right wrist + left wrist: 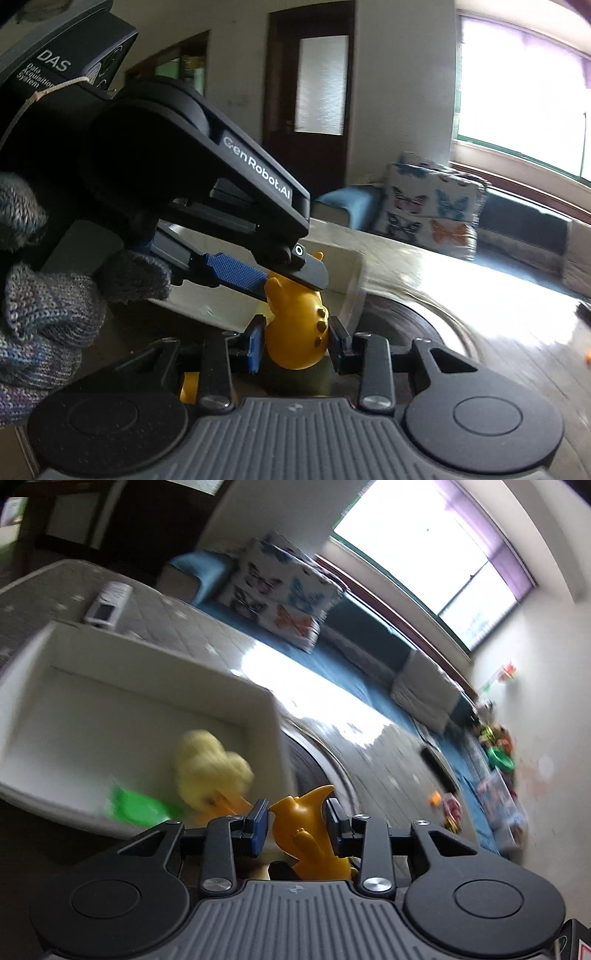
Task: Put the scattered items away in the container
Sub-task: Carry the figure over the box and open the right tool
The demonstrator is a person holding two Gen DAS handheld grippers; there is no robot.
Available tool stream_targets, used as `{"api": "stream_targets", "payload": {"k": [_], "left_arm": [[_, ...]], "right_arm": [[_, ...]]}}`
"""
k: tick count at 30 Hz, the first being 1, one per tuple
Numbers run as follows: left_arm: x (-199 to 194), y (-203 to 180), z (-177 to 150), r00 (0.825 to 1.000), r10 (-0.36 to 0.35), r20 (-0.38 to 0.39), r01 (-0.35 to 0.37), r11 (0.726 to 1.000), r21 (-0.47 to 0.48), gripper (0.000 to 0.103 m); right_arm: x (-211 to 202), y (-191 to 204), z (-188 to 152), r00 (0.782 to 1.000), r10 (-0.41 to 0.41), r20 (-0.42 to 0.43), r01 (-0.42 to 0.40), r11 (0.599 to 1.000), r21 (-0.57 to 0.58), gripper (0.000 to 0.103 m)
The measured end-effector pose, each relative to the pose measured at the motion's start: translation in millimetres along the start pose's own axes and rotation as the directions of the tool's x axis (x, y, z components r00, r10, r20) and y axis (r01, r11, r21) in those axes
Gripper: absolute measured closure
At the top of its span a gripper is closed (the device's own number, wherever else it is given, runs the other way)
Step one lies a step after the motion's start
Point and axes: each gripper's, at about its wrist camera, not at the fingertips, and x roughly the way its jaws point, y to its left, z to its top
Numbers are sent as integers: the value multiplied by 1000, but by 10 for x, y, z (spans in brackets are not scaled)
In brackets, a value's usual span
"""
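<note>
A yellow-orange plastic toy figure (310,834) sits between the blue pads of my left gripper (297,821), which is shut on it. The same toy (295,332) is also clamped between the pads of my right gripper (295,343). The left gripper (258,273) crosses the right wrist view from the upper left and pinches the toy's top. A white container (273,716) lies just beyond, holding a fluffy yellow duck (210,768) and a green item (136,805). Its rim shows behind the toy in the right wrist view (354,266).
A phone-like device (107,603) lies on the quilted mat behind the container. A butterfly-print cushion (280,590) stands on a blue mat. Several toys (495,753) are scattered by the far wall. A dark round table edge (399,317) curves to the right.
</note>
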Motion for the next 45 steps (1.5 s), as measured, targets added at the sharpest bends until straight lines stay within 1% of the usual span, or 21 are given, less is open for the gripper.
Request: {"api": "stream_targets", "payload": {"k": [3, 6, 10, 12, 18, 21, 29, 39, 42, 44, 45], "left_arm": [[-18, 243, 209, 999, 29, 20, -28, 999, -35, 67], [27, 477, 368, 999, 45, 26, -43, 997, -71, 67], [136, 771, 525, 999, 51, 16, -49, 991, -127, 67], [188, 897, 571, 999, 43, 8, -42, 988, -150, 67], [319, 1118, 655, 1000, 15, -16, -17, 982, -190, 68], [346, 1157, 648, 1000, 13, -23, -18, 980, -196, 68], [378, 1188, 655, 999, 8, -36, -15, 980, -200, 67], [330, 1135, 636, 999, 24, -25, -28, 983, -183, 68], [310, 1117, 631, 999, 29, -19, -32, 984, -177, 69], [270, 1080, 622, 999, 30, -10, -32, 986, -164, 69], [249, 1056, 617, 999, 32, -6, -32, 987, -155, 69]], "right_arm": [[285, 105, 167, 998, 53, -18, -54, 999, -10, 69], [574, 216, 294, 996, 78, -45, -80, 996, -48, 69], [943, 369, 374, 992, 81, -92, -90, 991, -97, 69], [1090, 428, 395, 991, 74, -113, -88, 988, -123, 69], [1371, 580, 384, 987, 30, -159, -62, 978, -201, 69], [1440, 631, 366, 984, 21, -178, -59, 976, -209, 69], [1479, 650, 381, 981, 8, -192, -50, 976, -214, 69], [1385, 619, 404, 980, 12, -196, -51, 979, -196, 68], [1334, 619, 391, 981, 20, -195, -57, 981, -188, 66], [1289, 614, 383, 982, 21, -188, -55, 982, -180, 63], [1269, 604, 381, 982, 24, -186, -57, 983, -174, 59]]}}
